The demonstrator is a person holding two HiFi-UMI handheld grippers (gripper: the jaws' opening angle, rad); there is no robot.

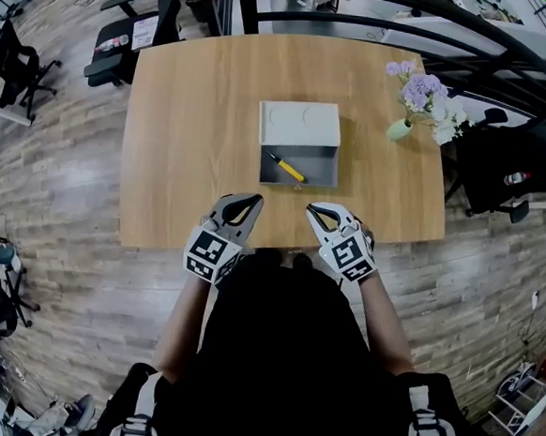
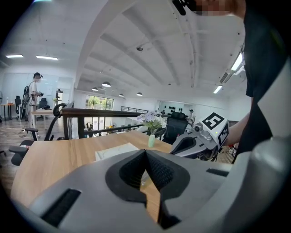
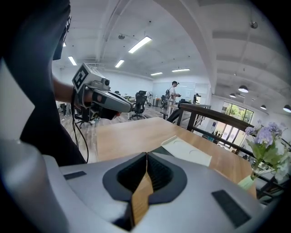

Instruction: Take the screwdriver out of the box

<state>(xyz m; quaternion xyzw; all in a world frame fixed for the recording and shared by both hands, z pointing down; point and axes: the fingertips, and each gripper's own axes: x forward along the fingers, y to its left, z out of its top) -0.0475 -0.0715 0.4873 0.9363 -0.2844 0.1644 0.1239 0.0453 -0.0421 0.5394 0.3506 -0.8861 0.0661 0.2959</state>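
Note:
A grey open box (image 1: 299,165) sits mid-table with its pale lid (image 1: 299,123) folded back behind it. Inside lies a yellow-handled screwdriver (image 1: 287,168), slanted. My left gripper (image 1: 254,200) hovers near the table's front edge, left of the box front, shut with nothing between its jaws. My right gripper (image 1: 314,209) hangs beside it, also shut and holding nothing. In the left gripper view the lid (image 2: 117,151) shows past the shut jaws, and the right gripper (image 2: 175,149) is seen beyond. The right gripper view shows the lid (image 3: 186,151) and the left gripper (image 3: 131,108).
A vase of purple and white flowers (image 1: 421,101) stands at the table's back right corner. The wooden table (image 1: 186,130) has a dark railing (image 1: 457,29) behind it. Office chairs (image 1: 117,45) stand at the left and right.

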